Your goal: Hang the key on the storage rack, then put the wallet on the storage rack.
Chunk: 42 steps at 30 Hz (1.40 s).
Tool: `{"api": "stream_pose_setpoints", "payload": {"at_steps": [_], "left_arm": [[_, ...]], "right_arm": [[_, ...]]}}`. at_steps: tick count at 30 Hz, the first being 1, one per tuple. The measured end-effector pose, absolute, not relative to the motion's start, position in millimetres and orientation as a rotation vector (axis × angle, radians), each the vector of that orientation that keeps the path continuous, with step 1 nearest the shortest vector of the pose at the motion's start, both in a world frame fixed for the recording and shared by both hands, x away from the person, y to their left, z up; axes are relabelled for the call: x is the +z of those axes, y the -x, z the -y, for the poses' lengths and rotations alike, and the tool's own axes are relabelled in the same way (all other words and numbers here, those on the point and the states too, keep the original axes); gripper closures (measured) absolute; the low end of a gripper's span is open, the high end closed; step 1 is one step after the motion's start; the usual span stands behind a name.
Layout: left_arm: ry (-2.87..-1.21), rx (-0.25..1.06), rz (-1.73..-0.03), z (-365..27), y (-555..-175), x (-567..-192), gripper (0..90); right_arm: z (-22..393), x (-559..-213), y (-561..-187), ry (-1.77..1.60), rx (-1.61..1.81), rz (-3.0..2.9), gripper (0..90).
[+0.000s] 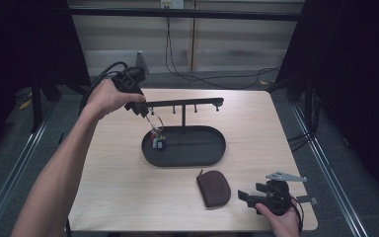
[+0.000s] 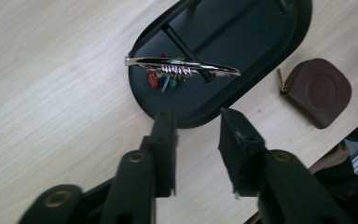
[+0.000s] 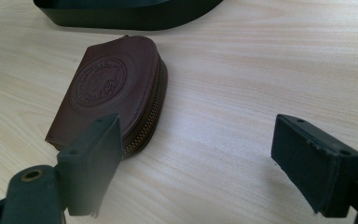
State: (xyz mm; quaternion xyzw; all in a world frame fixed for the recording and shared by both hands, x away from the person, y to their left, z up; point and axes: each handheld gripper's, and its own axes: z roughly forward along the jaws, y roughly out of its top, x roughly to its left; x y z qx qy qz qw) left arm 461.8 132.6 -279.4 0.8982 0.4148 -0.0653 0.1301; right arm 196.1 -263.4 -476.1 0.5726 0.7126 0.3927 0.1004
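A silver bangle (image 1: 154, 122) with small coloured charms (image 1: 158, 142) hangs at the left end of a black T-bar stand (image 1: 183, 103), above the stand's oval tray (image 1: 202, 154). My left gripper (image 1: 140, 109) is at that end of the bar, just above the bangle. In the left gripper view the jaws (image 2: 196, 121) stand open with nothing between them, and the bangle (image 2: 182, 67) shows edge-on beyond them. A brown zip pouch (image 1: 213, 187) lies flat on the table. My right gripper (image 1: 244, 196) rests just right of it, open wide (image 3: 200, 140); the pouch (image 3: 107, 88) lies by its left jaw.
The stand's bar carries three short pegs (image 1: 196, 107) to the right of the bangle. The wooden table (image 1: 256, 133) ends close behind the right gripper at the front edge. Cables lie on the floor beyond the table.
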Motion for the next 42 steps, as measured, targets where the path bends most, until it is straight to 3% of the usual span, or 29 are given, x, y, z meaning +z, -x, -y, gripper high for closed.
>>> {"api": "stream_pose_setpoints", "payload": {"at_steps": [3,18,23,32,35,42], "left_arm": [[-2.594,-0.180,-1.190,-136.4,-457.0,-282.7,52.5],[-2.466,-0.134,-1.086,-156.6,-427.8,-285.7,32.9],[-2.408,-0.072,-1.095,-164.5,-421.0,-287.7,29.9],[-2.315,-0.072,-1.061,-185.5,-409.2,-300.7,20.8],[-2.231,-0.054,-1.049,-193.4,-400.9,-305.9,20.6],[-2.244,-0.070,-1.015,-199.7,-386.3,-326.9,22.0]], "right_arm": [[263.5,-476.3,-196.2,-1.689,1.161,-2.106,16.1],[263.5,-476.4,-196.3,-1.689,1.156,-2.104,16.1],[263.5,-476.6,-196.4,-1.698,1.154,-2.101,16.1],[263.4,-477.1,-198.2,-1.700,1.151,-2.104,16.1],[263.6,-477.1,-198.2,-1.706,1.152,-2.100,16.1],[263.1,-476.9,-197.8,-1.696,1.148,-2.102,16.1]]}}
